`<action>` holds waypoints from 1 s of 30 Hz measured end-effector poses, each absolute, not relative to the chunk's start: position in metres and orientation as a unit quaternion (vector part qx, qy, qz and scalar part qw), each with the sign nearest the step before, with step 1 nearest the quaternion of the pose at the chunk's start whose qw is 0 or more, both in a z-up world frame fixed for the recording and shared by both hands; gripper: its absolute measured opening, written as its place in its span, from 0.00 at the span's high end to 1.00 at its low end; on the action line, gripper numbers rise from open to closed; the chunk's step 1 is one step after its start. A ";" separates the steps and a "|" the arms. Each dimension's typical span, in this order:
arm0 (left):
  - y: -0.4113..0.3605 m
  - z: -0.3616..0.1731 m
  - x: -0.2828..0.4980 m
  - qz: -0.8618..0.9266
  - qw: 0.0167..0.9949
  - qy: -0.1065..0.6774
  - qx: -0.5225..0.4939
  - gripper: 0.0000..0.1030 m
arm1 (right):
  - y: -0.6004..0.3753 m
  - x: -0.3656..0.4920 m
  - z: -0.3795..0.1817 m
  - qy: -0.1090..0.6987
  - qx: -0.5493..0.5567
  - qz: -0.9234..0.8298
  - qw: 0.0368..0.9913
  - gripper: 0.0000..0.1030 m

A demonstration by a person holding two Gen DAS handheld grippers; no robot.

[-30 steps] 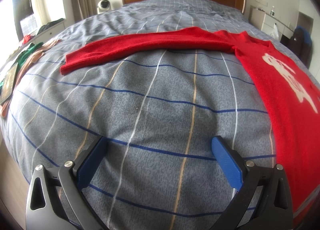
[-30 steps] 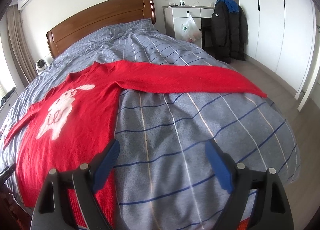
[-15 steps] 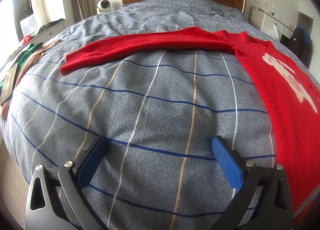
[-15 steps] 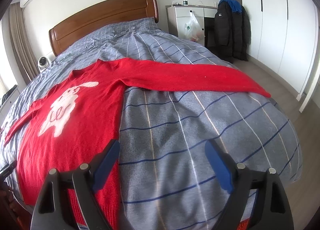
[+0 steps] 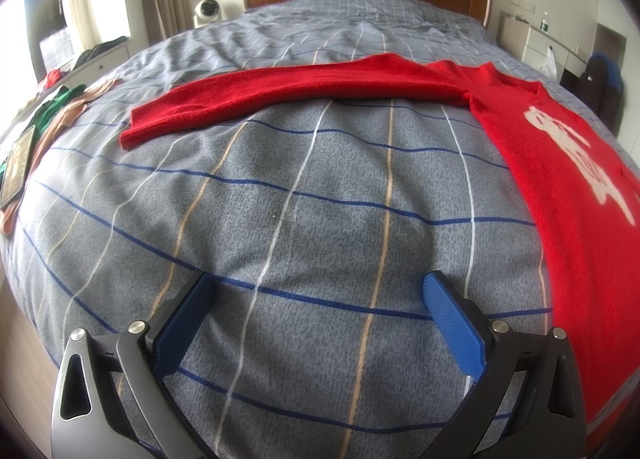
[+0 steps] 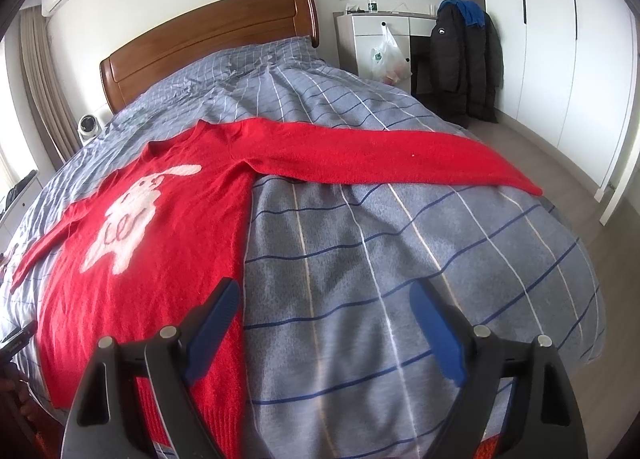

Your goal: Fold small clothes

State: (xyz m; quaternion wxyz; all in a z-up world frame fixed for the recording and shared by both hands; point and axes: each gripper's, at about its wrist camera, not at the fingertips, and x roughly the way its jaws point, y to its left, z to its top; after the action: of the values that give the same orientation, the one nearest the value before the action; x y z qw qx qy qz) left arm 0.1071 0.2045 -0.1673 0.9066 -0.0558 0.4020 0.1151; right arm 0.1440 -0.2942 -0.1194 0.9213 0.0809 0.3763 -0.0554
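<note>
Swinging left since a second ago, right tongs [image 6: 322,303] gape empty over the sweater [image 6: 132,259]; left tongs [image 5: 320,295] unmoved, wide.

Sweater [image 6: 168,235] spread flat on bed [image 6: 400,259]

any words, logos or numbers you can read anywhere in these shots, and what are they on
Nothing can be read outright.
Red sweater: a white rabbit picture with a few curly red strokes on its belly; no clear letters.
Black jacket: a small white logo patch, too small to read.
White plastic bag: a green round print, blurred.
Bottle on the white dresser: label too small.
Both grippers show no markings.
</note>
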 end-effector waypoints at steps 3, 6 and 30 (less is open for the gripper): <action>0.204 -0.167 0.107 0.115 0.906 0.403 -0.056 0.00 | -0.294 0.144 -0.119 0.377 0.080 -0.055 0.921 0.16; 0.204 -0.167 0.108 0.112 0.905 0.406 -0.059 0.00 | -0.295 0.144 -0.118 0.376 0.082 -0.056 0.921 0.16; 0.076 -0.158 0.074 -0.134 0.858 0.495 -0.037 0.28 | -0.244 0.125 -0.172 0.544 0.084 0.239 0.800 0.32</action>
State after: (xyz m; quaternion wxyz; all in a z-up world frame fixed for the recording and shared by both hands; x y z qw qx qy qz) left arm 0.0741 0.0755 -0.1583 0.8580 -0.0371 0.4945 -0.1338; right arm 0.1245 -0.2439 -0.1717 0.8001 0.0842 0.5436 0.2390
